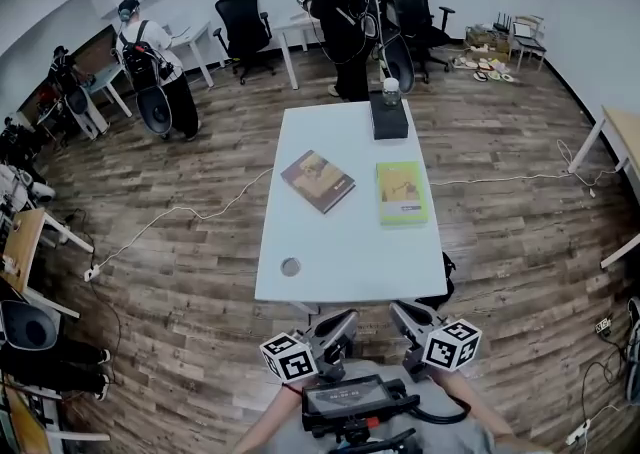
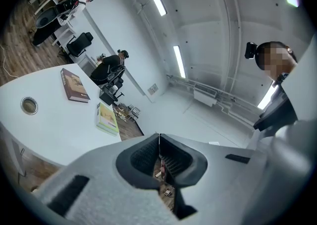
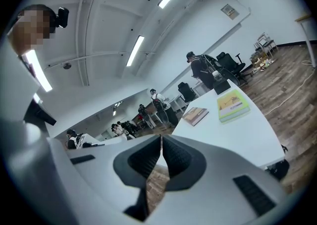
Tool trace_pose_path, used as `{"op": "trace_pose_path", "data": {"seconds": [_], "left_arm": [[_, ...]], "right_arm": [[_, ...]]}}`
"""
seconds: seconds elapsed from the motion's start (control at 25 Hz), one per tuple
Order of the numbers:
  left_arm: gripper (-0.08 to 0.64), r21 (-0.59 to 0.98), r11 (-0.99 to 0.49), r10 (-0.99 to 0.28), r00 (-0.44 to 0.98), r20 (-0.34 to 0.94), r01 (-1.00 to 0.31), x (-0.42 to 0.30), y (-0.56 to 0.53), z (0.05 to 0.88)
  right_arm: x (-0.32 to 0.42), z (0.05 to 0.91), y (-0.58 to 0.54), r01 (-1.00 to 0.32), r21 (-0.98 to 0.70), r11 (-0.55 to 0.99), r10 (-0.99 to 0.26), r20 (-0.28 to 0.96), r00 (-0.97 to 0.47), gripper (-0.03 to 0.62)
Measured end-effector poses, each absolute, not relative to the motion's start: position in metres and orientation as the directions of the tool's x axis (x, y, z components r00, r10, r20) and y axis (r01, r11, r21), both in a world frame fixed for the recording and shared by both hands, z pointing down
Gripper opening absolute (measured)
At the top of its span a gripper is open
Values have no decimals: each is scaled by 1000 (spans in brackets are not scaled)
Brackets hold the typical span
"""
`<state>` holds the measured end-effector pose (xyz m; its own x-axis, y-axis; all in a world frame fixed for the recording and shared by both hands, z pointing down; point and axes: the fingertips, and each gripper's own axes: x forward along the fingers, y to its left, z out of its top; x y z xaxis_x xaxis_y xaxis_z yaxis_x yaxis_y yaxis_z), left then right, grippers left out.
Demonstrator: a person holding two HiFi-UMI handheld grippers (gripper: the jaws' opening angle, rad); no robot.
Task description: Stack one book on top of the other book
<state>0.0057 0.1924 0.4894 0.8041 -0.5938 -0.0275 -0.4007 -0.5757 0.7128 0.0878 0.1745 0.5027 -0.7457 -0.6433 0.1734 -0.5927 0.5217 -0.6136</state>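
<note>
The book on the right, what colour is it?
Yellow-green book; the head view shows it best.

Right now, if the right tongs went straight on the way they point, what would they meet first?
The right tongs would probably first meet the white table, at its bare near edge; depth is unclear.

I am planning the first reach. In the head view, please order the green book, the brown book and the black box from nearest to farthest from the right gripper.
1. The green book, straight ahead of the right gripper, on the right half of the table.
2. The brown book, ahead and to the left.
3. The black box, at the table's far edge.
</note>
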Motion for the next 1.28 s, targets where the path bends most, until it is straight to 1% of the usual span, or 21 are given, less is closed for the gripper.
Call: {"op": "trace_pose_path", "data": {"seconds": [0.2, 0.48, 0.6, 0.8, 1.08, 1.28], "left_arm": [[18, 704, -605, -544, 838, -24, -372, -3, 143, 483], [18, 709, -606, -550, 834, -46, -360, -37, 73, 481], [18, 712, -602, -549, 835, -39, -362, -53, 45, 486], [18, 713, -601, -528, 849, -17, -360, -69, 8, 492], [18, 727, -599, -472, 881, 18, -336, -73, -12, 505], [18, 752, -586, -430, 902, 24, -300, -51, -13, 518]], "right_arm": [[73, 498, 130, -623, -601, 500, -673, 183, -717, 31], [35, 506, 79, -637, -603, 481, -664, 223, -713, 31], [19, 510, 56, -640, -600, 480, -658, 236, -715, 30], [4, 515, 21, -660, -600, 453, -684, 241, -688, 31], [-5, 521, 4, -684, -607, 405, -717, 253, -649, 31], [23, 534, 5, -720, -594, 359, -737, 293, -609, 31]]}}
